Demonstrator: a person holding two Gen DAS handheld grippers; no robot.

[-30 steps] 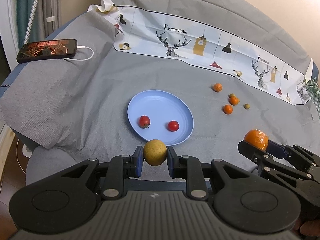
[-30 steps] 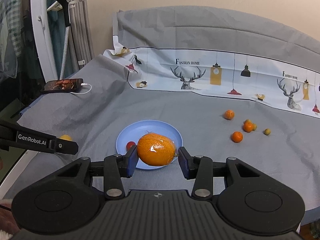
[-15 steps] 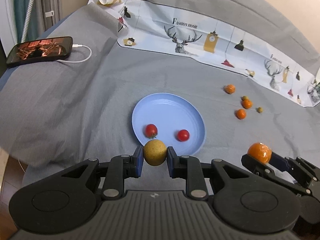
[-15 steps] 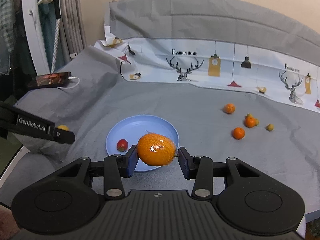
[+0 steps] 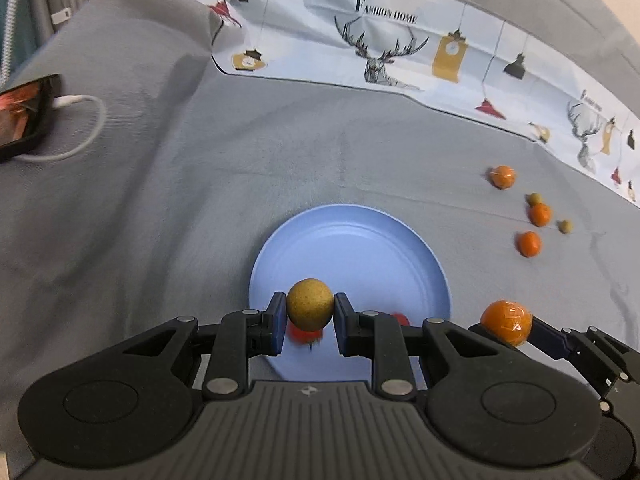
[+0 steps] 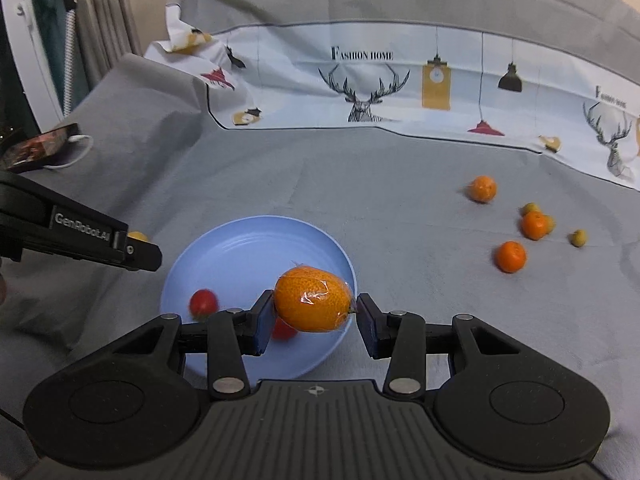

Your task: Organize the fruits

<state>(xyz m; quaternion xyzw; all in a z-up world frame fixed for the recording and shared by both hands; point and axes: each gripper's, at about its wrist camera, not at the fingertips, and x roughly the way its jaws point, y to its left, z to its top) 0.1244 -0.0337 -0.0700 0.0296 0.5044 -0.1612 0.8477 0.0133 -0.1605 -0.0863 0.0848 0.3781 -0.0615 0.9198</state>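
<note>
A round, speckled yellow-brown fruit is gripped between the blue pads of the left hand-held gripper above the near rim of a shallow round light-blue plastic plate. An oval orange citrus fruit in clear film is clamped in the right hand-held gripper over the plate's right edge. Two small red tomatoes are seen on the plate, one largely hidden behind the held citrus, both blurred. The plate is set on a grey cloth-covered worktop. Well apart to the right, three small loose oranges and a few small yellow-green fruits are scattered. A white printed sheet with stags and lamps, marked "FASHION HOME", is laid along the back. "GenRobot.AI" is read on the left gripper's side. At far left, a dark smartphone with a white cable is cut off by the frame.
</note>
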